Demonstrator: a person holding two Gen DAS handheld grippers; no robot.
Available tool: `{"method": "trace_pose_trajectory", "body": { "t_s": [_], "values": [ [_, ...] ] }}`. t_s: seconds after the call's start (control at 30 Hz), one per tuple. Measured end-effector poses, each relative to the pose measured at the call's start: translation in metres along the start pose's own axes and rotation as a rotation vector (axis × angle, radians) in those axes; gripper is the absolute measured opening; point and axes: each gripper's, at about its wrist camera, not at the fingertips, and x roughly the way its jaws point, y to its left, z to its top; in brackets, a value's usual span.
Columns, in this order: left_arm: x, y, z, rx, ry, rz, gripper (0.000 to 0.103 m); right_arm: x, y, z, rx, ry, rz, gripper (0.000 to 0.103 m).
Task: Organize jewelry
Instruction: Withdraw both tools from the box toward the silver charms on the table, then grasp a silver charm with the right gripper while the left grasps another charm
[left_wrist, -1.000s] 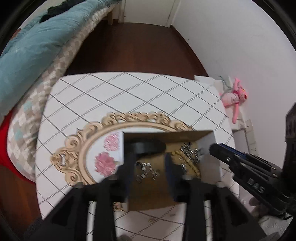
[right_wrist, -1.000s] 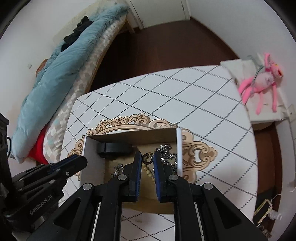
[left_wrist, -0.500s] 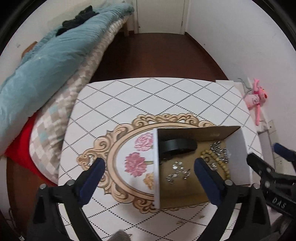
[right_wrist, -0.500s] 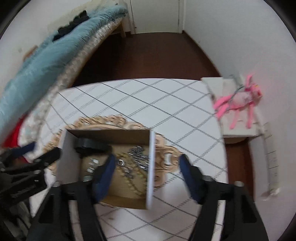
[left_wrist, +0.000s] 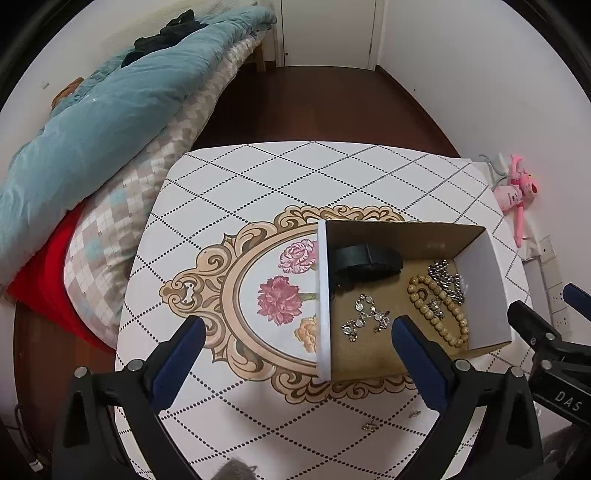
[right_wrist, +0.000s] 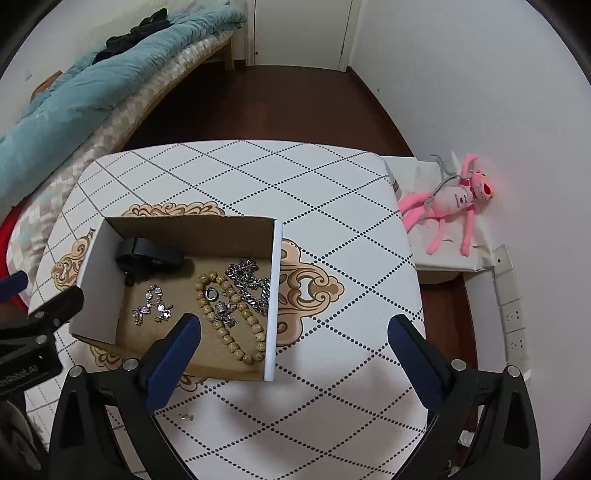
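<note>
Left gripper (left_wrist: 297, 328): jaws spread wide, nothing between the pads, hanging over the near left wall of the box.
Right gripper (right_wrist: 293, 328): jaws still swinging apart and already wide, gripping nothing, straddling the box's near right wall.
Box (right_wrist: 275, 295): open cardboard box with white walls, sitting on the table over the ornate floral print, between the two grippers.
Bead bracelet (right_wrist: 231, 334): tan beads looped on the box floor, right half, just beyond the right gripper's left finger (right_wrist: 175, 350).
Silver chain (right_wrist: 249, 286): heaped against the right wall, touching the beads.
Ring (right_wrist: 211, 293): small metal ring lying inside the bead loop.
Crystal bracelet (left_wrist: 364, 317): sparkly links on the left half of the floor, just left of the left gripper's right finger (left_wrist: 417, 354) and clear of it.
Black band (left_wrist: 364, 258): dark strap at the far left corner of the box.
Loose piece (right_wrist: 186, 417): tiny gold bit on the table, near side, outside the box, below the right gripper's left finger.
Table (right_wrist: 258, 177): white top with dotted diamond lines.
Pink plush toy (right_wrist: 448, 201): on a white ledge, far right, well apart from the box.
Bedding (left_wrist: 110, 110): blue quilt piled at far left.
</note>
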Motion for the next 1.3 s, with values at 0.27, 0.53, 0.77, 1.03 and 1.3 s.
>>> {"method": "trace_pose_trajectory", "body": {
  "t_s": [0.27, 0.53, 0.77, 1.03, 1.3],
  "values": [
    [-0.037, 0.002, -0.010, 0.004, -0.073, -0.001, 0.103, -0.042, 0.002, -0.014, 0.020, -0.066, 0.045, 0.102],
    [-0.025, 0.018, -0.055, -0.007, 0.001, 0.014, 0.103, -0.043, 0.013, -0.055, 0.037, -0.038, 0.096, 0.102],
    [0.035, 0.033, -0.102, -0.054, 0.233, -0.007, 0.102, 0.009, 0.036, -0.097, 0.049, 0.064, 0.207, 0.065],
    [0.051, 0.040, -0.112, -0.069, 0.276, 0.000, 0.102, 0.031, 0.063, -0.113, 0.024, 0.093, 0.253, 0.048],
    [0.052, 0.045, -0.111, -0.076, 0.268, 0.008, 0.102, 0.038, 0.076, -0.116, 0.004, 0.090, 0.261, 0.008]
  ]
}}
